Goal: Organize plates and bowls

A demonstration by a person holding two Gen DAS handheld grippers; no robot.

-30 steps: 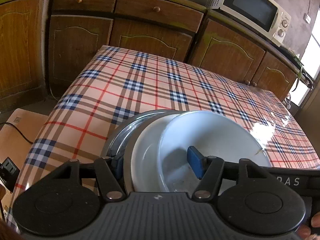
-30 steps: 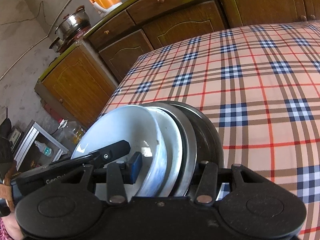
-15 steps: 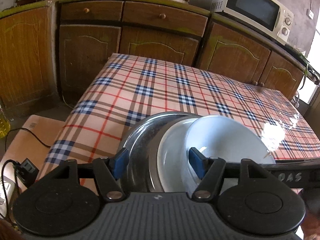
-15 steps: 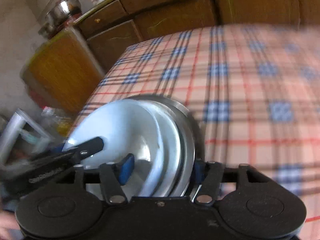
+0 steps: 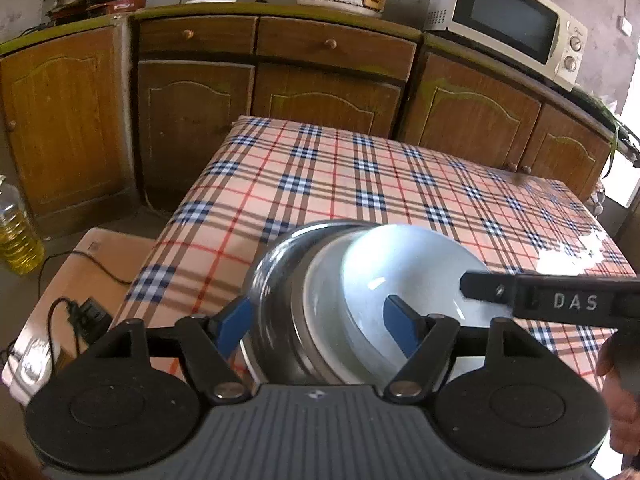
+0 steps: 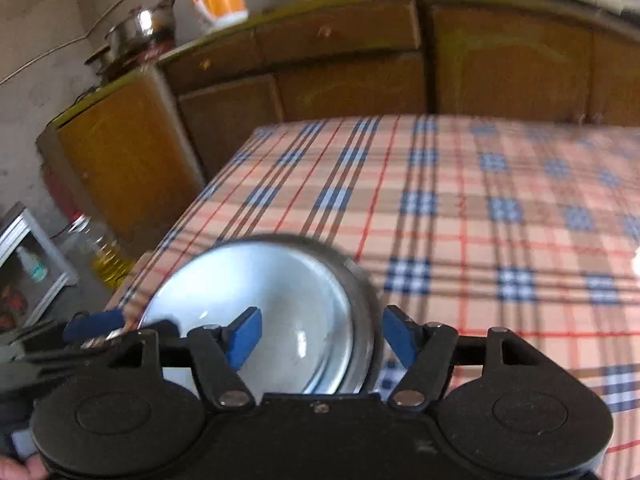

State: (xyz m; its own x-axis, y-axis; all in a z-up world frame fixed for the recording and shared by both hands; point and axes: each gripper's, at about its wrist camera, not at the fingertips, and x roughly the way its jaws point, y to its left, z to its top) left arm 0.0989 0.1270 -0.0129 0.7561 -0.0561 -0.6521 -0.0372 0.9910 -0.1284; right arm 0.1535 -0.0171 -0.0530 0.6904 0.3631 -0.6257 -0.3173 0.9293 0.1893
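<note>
Left gripper [image 5: 316, 326] stands spread, its blue pads on either side of the stack's left rim with no pad pressing on it; its jaws have just been opening, with the rim of the stack between them. Right gripper [image 6: 320, 336] is likewise spread over the stack's right rim, clear of contact as far as the blurred view shows; its jaws have also just been opening.

Stack location: near edge of the table [image 5: 360, 184], at its left corner. The white bowl [image 5: 404, 268] sits on top, nested in a white plate [image 5: 324, 276], which rests in a steel dish [image 5: 272, 276]. The bowl sits off-centre, shifted to the right within the stack.

Progress, as a judgement: the dishes are gathered into one nested pile and both grippers appear to have let go, so the stacking step looks complete. No other plates or bowls show on the plaid cloth farther back. Remaining work, if any, is likely centring the bowl or moving the pile.

Far side: wooden cabinets [image 5: 320, 92] with a microwave [image 5: 508, 24] on top.
</note>
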